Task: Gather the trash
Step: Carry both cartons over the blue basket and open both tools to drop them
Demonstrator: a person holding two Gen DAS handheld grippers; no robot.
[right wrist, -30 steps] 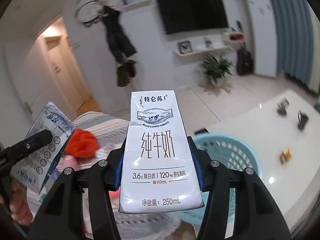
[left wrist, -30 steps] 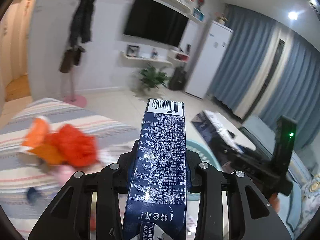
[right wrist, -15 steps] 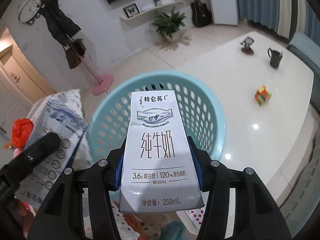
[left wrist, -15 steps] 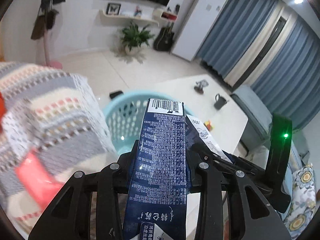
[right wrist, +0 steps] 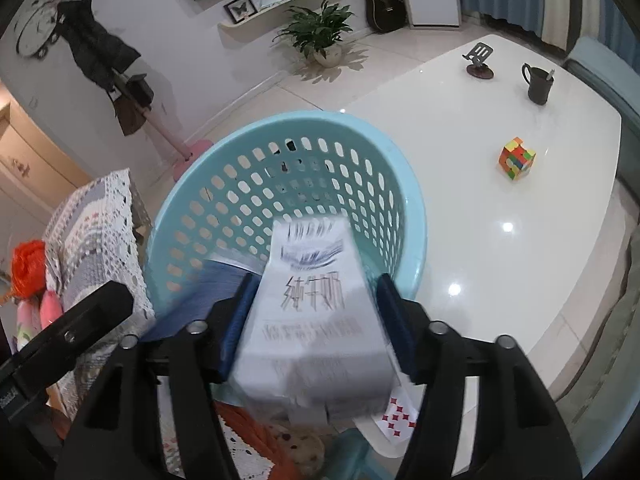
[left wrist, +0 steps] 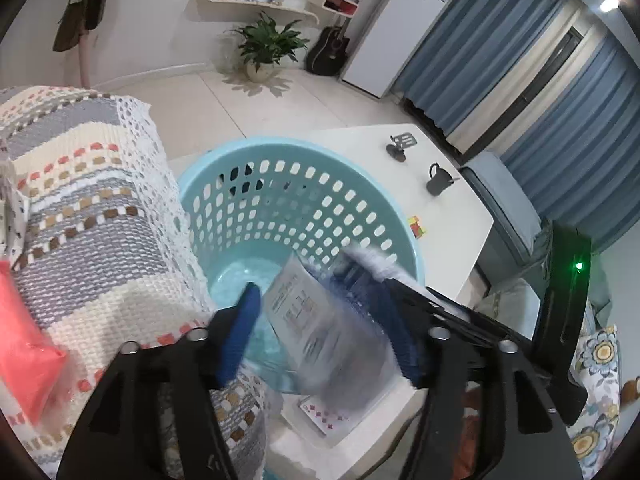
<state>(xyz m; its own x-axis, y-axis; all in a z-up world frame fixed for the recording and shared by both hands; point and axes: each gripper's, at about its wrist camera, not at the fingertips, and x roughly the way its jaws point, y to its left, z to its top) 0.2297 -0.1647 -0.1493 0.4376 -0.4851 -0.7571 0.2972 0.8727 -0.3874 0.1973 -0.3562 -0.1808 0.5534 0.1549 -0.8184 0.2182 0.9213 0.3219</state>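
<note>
- Hovering over a pale blue perforated basket [left wrist: 304, 200], both grippers point down into its open mouth — the left gripper [left wrist: 320, 332] and the right gripper [right wrist: 312, 320] each have jaws opening, with a blurred milk carton between the blue pads and gaps showing on either side.
- Bordering the basket, a crocheted striped cover [left wrist: 92, 216] presses against its left rim, while the white counter [right wrist: 500, 216] lies against its right rim; above the basket the room is open.
- Seen only from the left wrist: the basket's bare pale floor beyond the left carton [left wrist: 320, 320].
- Seen only from the right wrist: printed characters on the right carton [right wrist: 316, 312], and a puzzle cube [right wrist: 517, 158] and dark mug [right wrist: 538, 84] standing well apart on the counter.
</note>
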